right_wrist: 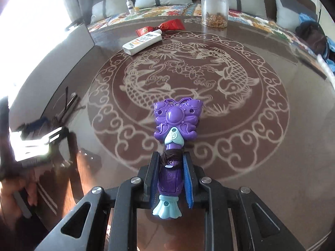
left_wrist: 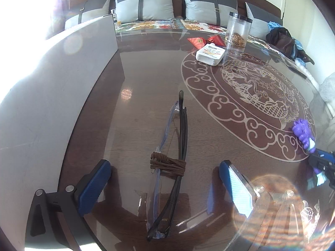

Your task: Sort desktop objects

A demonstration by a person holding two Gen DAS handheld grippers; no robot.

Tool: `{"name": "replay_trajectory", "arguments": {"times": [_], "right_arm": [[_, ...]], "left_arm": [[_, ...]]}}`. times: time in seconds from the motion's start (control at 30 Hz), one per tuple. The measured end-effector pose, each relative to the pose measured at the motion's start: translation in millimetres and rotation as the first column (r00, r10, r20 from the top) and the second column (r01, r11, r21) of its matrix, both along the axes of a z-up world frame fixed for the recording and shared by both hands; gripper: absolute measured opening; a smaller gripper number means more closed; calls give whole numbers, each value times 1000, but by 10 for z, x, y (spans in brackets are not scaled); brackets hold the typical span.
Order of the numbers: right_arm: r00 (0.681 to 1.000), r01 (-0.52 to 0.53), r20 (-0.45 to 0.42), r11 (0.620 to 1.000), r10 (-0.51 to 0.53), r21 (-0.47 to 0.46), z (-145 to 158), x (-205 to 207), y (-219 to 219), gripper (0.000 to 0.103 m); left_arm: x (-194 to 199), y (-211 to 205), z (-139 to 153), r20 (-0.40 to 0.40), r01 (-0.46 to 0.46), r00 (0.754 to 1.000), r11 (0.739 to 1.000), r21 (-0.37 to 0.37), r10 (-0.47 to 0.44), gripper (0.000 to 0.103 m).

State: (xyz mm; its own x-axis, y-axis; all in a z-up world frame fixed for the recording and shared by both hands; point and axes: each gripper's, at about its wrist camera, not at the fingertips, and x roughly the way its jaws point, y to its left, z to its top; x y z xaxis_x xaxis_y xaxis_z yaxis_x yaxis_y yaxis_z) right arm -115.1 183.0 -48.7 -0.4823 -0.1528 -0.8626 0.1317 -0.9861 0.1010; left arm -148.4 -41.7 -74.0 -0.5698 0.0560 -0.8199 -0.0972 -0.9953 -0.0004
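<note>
A folded pair of glasses (left_wrist: pixel 169 167) with a brown cord wound around it lies on the dark glass table (left_wrist: pixel 146 79). My left gripper (left_wrist: pixel 165 179) is open, one blue finger on each side of the glasses, not touching them. My right gripper (right_wrist: pixel 170 177) is shut on the handle of a purple butterfly toy (right_wrist: pixel 178 121) with pale blue trim and a brown band, held above the table's carp pattern. The toy also shows at the right edge of the left wrist view (left_wrist: pixel 303 131). The glasses appear blurred at the left of the right wrist view (right_wrist: pixel 69 106).
A white bottle (left_wrist: pixel 210 54) lies beyond the glasses, with a red packet (left_wrist: pixel 206 40) and a clear jar (left_wrist: pixel 238 29) behind it. A grey panel (left_wrist: pixel 62 79) borders the table's left side. A cushioned bench (left_wrist: pixel 146 4) runs behind. A dark bag (left_wrist: pixel 284 40) sits far right.
</note>
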Motion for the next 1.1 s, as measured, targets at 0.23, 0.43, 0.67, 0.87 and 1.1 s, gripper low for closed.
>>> {"name": "replay_trajectory", "arguments": {"times": [0.23,0.43,0.67,0.87,1.1], "right_arm": [[994,68,-93,997,-64,46,-58,405,171,77],[991,55,-129,992,-41,111,-126,369,32,88],[995,34,-95,995,-25,97,-180,317,33,103],[996,29,-91,995,-20,99,-191,328,30,103],[995,24,-102,995,-13,102,-92,276,37,38]], "left_arm": [[6,1,-4,0,1,1000,1000,0,-1,103],[5,-3,-4,-1,1,1000,1000,1,-1,103],[5,-2,1,0,-4,1000,1000,0,4,103],[72,23,13,17,18,1000,1000,-4,-18,103],[249,168,116,-28,124,992,992,0,-124,23]]}}
